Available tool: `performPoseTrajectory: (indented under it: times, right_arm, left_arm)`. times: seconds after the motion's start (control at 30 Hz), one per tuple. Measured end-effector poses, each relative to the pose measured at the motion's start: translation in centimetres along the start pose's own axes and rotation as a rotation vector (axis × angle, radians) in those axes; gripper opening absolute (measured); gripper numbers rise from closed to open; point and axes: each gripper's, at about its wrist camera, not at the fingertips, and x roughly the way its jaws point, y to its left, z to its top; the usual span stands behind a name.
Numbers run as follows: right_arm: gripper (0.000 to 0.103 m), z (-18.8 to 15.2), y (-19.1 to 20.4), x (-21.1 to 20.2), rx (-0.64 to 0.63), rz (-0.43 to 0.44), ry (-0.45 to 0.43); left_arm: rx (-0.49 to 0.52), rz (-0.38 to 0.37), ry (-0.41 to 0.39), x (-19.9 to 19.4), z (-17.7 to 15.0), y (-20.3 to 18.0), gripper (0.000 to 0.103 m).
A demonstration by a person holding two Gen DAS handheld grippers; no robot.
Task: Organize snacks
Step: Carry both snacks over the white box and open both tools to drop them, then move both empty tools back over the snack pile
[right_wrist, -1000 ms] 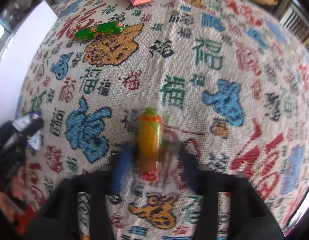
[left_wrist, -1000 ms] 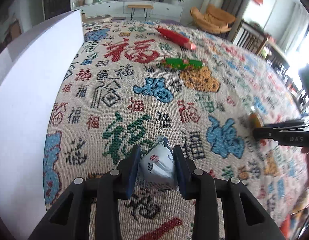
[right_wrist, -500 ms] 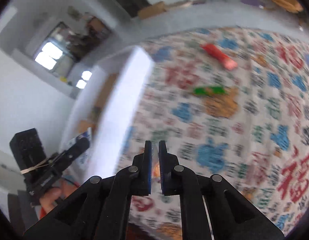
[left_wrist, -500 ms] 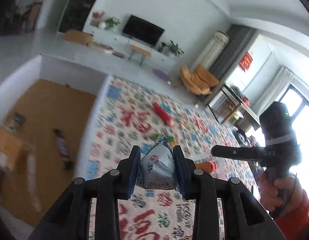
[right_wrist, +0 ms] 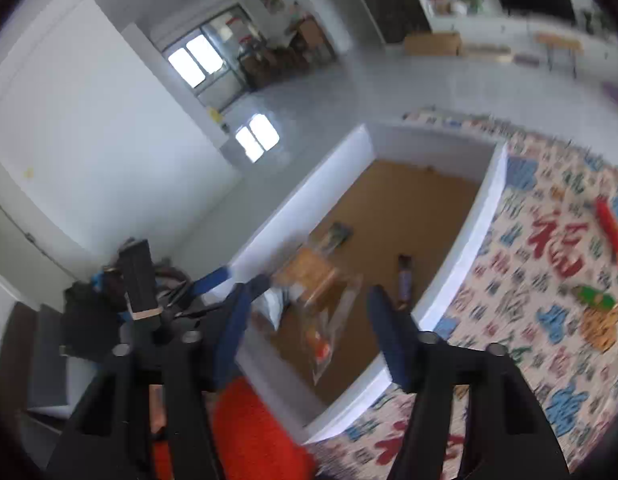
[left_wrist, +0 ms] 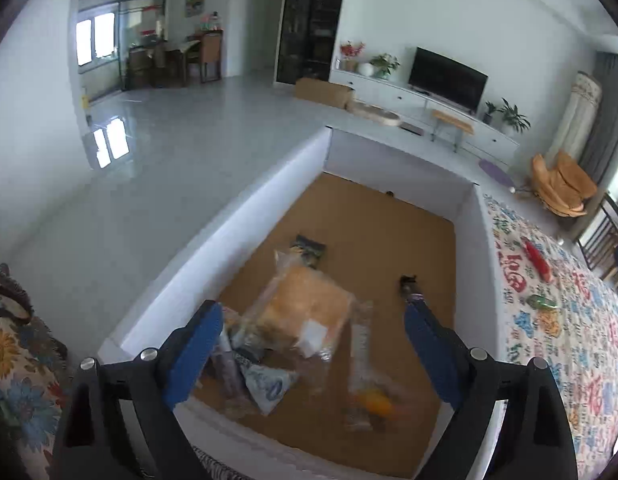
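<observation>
Left gripper (left_wrist: 313, 340): jaws spread wide, nothing between them, positioned above the white-walled box (left_wrist: 245, 216). Right gripper (right_wrist: 305, 330): jaws likewise spread wide and empty, also above the near end of the box.

Box contents, left wrist view. The brown floor of the box carries several snacks. A clear bag with an orange-brown cake or bread (left_wrist: 305, 312) lies near the middle. Against its near-left corner sits a blue-and-white triangular packet (left_wrist: 265, 384), beside a grey wrapped item that is too blurred to identify. A clear packet with an orange and red content (left_wrist: 369, 396) appears right of the bag (heavily blurred; whether it rests on the floor or is in the air cannot be told). A small dark patterned packet (left_wrist: 307, 246) lies beyond the bag. A slim dark bar (left_wrist: 409, 286) lies apart, toward the right wall.

Outside the box. The patterned cloth (left_wrist: 557, 344) covering the table lies just beside the box's right wall. On it remain a red packet (left_wrist: 537, 258) and, nearer, a green packet (left_wrist: 543, 302), well apart from each other.

The right wrist view is blurred; the left gripper's body shows at its left edge.
</observation>
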Motion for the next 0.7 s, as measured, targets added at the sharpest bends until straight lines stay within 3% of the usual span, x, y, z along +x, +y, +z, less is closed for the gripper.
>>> performPoseTrajectory:
  times: [0.07,0.17,0.27,0.4,0.47,0.57,0.7]
  right_arm:
    - [0.069,-0.5,-1.2,-1.3,-0.054,-0.105,-0.051]
    - [0.078,-2.1,-5.0,-2.6,-0.125,-0.334,-0.082]
    - [0.078,-5.6,-11.6,-2.1,-0.125,-0.525,-0.012]
    - [0.077,-13.9,-22.6,-2.0,-0.057,-0.752,0.126]
    - [0.077,-17.5,-26.5,-3.3,-0.031,-0.844,0.146]
    - [0.077,-21.5,-30.2,-6.7,0.036,-0.912,0.11]
    - [0.081,-24.1,-32.2,-10.5,0.113,-0.908,-0.011]
  left_arm:
    - [-0.005,-0.002,0.014,0.3,-0.7,-0.4,0.092]
    - [0.026,-0.019,0.028,0.4,-1.4,-3.0,0.092]
    - [0.105,-0.078,0.005,-1.0,-2.0,-7.3,0.092]
    - [0.235,-0.159,-0.006,-2.3,-3.1,-14.0,0.092]
    - [0.288,-0.189,-0.001,-2.6,-3.9,-17.2,0.093]
    - [0.352,-0.216,0.006,-2.6,-5.2,-21.8,0.094]
    - [0.419,-0.201,0.038,-1.5,-6.8,-26.8,0.094]
